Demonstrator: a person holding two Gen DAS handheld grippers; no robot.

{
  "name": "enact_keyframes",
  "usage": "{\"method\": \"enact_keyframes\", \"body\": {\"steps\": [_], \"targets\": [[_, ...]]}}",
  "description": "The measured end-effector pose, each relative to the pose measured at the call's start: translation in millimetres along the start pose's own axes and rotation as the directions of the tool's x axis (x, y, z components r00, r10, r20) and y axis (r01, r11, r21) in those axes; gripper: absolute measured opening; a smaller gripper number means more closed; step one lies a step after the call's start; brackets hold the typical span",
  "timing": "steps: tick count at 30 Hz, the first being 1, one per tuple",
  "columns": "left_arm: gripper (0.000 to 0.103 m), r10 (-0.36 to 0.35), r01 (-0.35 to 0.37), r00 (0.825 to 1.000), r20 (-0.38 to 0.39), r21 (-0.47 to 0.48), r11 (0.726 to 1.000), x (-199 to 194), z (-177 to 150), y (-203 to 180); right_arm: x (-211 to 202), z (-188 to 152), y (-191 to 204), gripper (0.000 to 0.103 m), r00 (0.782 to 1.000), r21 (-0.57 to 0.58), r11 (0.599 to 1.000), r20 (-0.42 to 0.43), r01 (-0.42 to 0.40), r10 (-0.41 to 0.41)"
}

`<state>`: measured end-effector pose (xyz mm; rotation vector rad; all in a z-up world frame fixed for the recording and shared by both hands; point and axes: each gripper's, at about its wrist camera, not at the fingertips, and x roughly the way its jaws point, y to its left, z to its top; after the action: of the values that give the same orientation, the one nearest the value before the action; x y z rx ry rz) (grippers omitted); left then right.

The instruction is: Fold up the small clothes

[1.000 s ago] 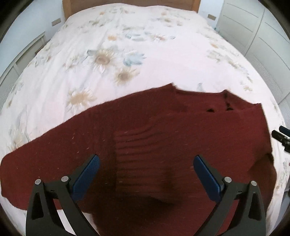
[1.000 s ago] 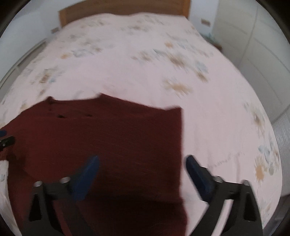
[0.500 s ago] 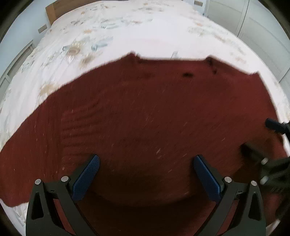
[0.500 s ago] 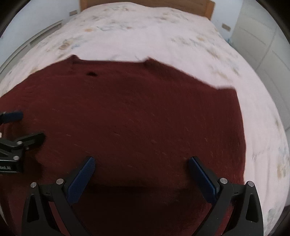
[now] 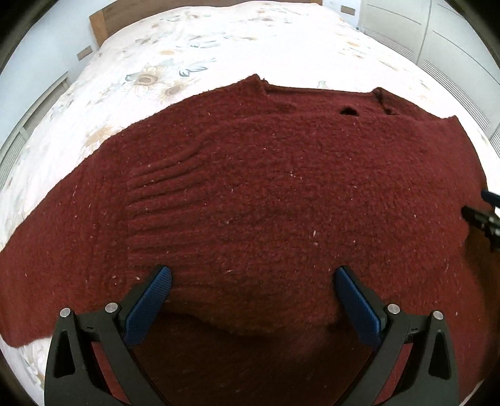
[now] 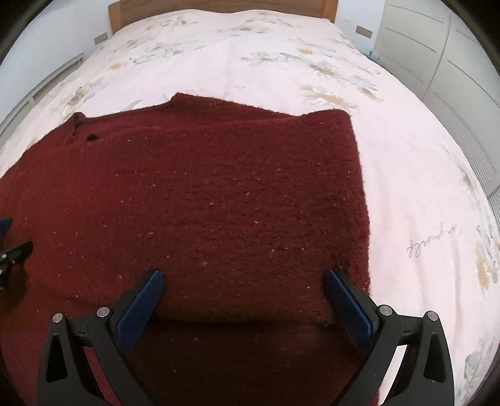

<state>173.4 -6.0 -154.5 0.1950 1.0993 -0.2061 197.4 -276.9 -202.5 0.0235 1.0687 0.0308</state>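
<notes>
A dark red knitted sweater (image 5: 265, 193) lies flat on the bed, collar at the far side, one sleeve folded across its body with the ribbed cuff (image 5: 162, 200) at left. It also shows in the right wrist view (image 6: 218, 200). My left gripper (image 5: 253, 278) is open and empty, low over the near edge of the folded layer. My right gripper (image 6: 243, 278) is open and empty over the sweater's near right part. The right gripper's tip shows at the left view's right edge (image 5: 481, 215); the left gripper's tip shows at the right view's left edge (image 6: 12, 253).
The sweater lies on a bed with a pale floral cover (image 6: 406, 175). A wooden headboard (image 6: 218, 6) stands at the far end. White wardrobe doors (image 6: 453, 56) are to the right, and a white wall panel (image 5: 28, 125) to the left.
Both grippers dropped closer to the sweater and moved in over it, staying open. The sweater now fills more of both views. It lies as before.
</notes>
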Motion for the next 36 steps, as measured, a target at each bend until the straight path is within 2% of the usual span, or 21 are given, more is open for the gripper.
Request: {"method": "enact_keyframes", "body": {"steps": [4,7,9,12,18,22,24,27,32,35,36], "targets": [[0.102,0.01,-0.01,1.0,0.017,-0.004,1.0,3.4,1.2,-4.2,-1.1,-6.6,0.7,0.103,0.999,0.007,1.0,0.047,0.004,-0.004],[0.102,0.009,-0.007,0.999,0.036,-0.05,0.999,2.2,0.4,-4.2,-2.9,-3.2,3.6,0.103,1.0,-0.005,1.0,0.029,0.008,-0.008],[0.102,0.004,-0.002,0.999,0.037,-0.068,0.998,-0.8,0.9,-3.7,-11.0,0.2,6.3,0.103,1.0,-0.012,1.0,0.005,0.006,-0.006],[0.102,-0.035,0.036,0.999,0.014,-0.083,0.996,-13.0,1.5,6.3,-38.7,-5.6,7.8,0.103,1.0,-0.012,1.0,0.022,0.01,-0.01],[0.102,-0.066,0.087,0.994,0.09,-0.251,0.964,-65.0,4.7,59.2,-87.8,-20.1,5.5,0.103,0.999,-0.004,1.0,0.048,-0.001,0.001],[0.102,-0.055,0.079,0.995,0.08,-0.329,0.941,-84.6,-2.5,106.2,-113.1,-32.5,-0.7,0.103,0.998,0.017,1.0,0.064,0.009,-0.01],[0.102,-0.034,0.063,0.996,0.083,-0.387,0.92,-93.8,-13.5,134.7,-121.0,-35.5,-4.7,0.103,0.998,0.027,0.999,0.066,0.021,-0.023],[0.102,0.05,-0.017,0.997,0.055,-0.488,0.873,-94.6,-36.2,181.8,-132.7,-44.5,-9.5,0.103,0.997,0.035,0.998,0.069,0.043,-0.045],[0.102,0.136,-0.15,0.988,-0.072,-0.657,0.739,-84.5,-74.8,262.2,-134.7,-52.4,-16.9,0.103,0.996,0.04,0.997,0.058,0.063,-0.066],[0.102,0.175,-0.225,0.974,-0.144,-0.702,0.676,-87.2,-86.9,299.9,-137.9,-56.7,-21.9,0.103,0.997,0.053,0.997,0.056,0.059,-0.062],[0.102,0.179,-0.232,0.972,-0.149,-0.713,0.662,-88.4,-92.2,309.0,-137.3,-56.4,-21.7,0.103,0.997,0.056,0.997,0.058,0.057,-0.06]]}}
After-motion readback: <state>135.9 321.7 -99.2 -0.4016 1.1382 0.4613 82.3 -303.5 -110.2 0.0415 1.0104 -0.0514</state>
